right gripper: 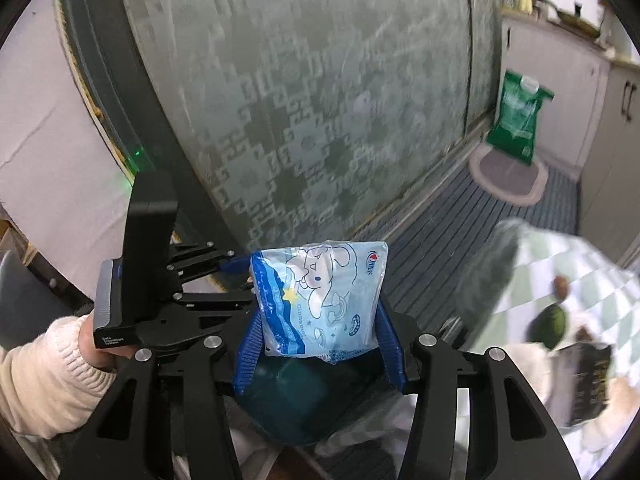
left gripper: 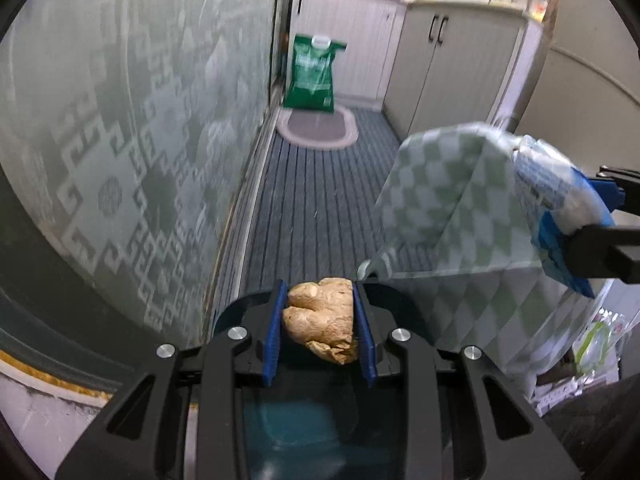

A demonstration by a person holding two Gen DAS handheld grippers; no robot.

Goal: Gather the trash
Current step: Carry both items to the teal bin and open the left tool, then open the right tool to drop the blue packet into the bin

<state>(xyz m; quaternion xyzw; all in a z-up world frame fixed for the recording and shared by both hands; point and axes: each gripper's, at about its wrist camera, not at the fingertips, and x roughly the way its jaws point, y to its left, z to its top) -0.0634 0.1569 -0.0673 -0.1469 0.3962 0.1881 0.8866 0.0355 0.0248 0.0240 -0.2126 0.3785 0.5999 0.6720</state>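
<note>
In the left wrist view my left gripper [left gripper: 320,292] is shut on a crumpled brown paper wad [left gripper: 322,320], pinched between the blue pads. It hangs over a dark teal bin [left gripper: 300,420]. At the right edge my right gripper [left gripper: 576,216] grips a blue-and-white tissue packet [left gripper: 552,184]. In the right wrist view that gripper [right gripper: 320,308] is shut on the cartoon-printed packet [right gripper: 316,280], above the same bin [right gripper: 288,400]. The left gripper [right gripper: 244,280] sits just left of the packet, held by a hand in a cream sleeve [right gripper: 48,372].
A table with a green checked cloth [left gripper: 432,200] stands to the right, bearing a dark green round thing [right gripper: 548,326] and a black package [right gripper: 592,384]. A patterned frosted glass door [left gripper: 120,140] runs along the left. Beyond lie striped flooring, an oval mat [left gripper: 316,128], a green bag [left gripper: 312,72] and cabinets [left gripper: 452,72].
</note>
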